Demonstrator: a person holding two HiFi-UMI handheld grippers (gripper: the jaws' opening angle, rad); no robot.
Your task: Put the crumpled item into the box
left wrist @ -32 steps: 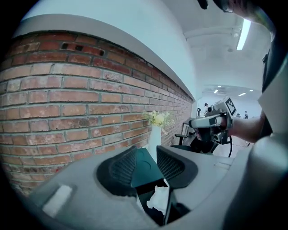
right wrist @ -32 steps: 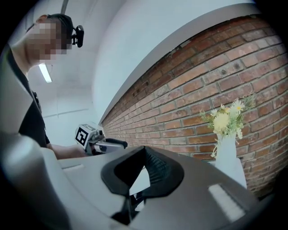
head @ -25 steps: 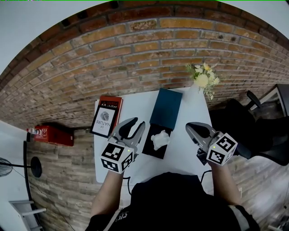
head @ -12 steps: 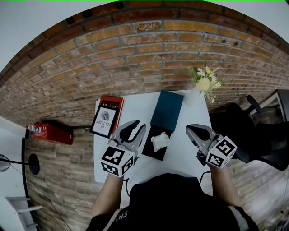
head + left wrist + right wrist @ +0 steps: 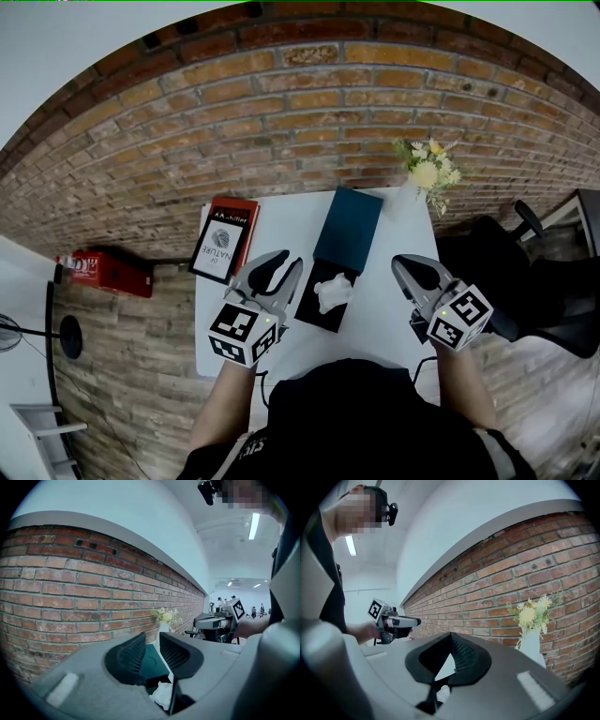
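Note:
A white crumpled item (image 5: 330, 292) lies inside the black open box (image 5: 314, 314) in the middle of the white table (image 5: 375, 319). A teal lid (image 5: 347, 228) lies just behind the box. My left gripper (image 5: 289, 261) hovers at the box's left side, apart from the item. Its jaws have just been closing and stand a narrow gap apart with nothing between them. In the left gripper view the crumpled item (image 5: 161, 694) shows below the left gripper (image 5: 152, 637). My right gripper (image 5: 401, 263) hangs to the right of the box, its tips together and empty, as the right gripper (image 5: 450, 635) in its own view confirms.
A book (image 5: 223, 240) lies at the table's back left corner. A white vase of flowers (image 5: 427, 173) stands at the back right, against the brick wall (image 5: 281, 112). A black office chair (image 5: 506, 253) is off the table's right edge.
The left gripper's jaws have narrowed a little. Both grippers stay almost where they were, and the crumpled item has not moved.

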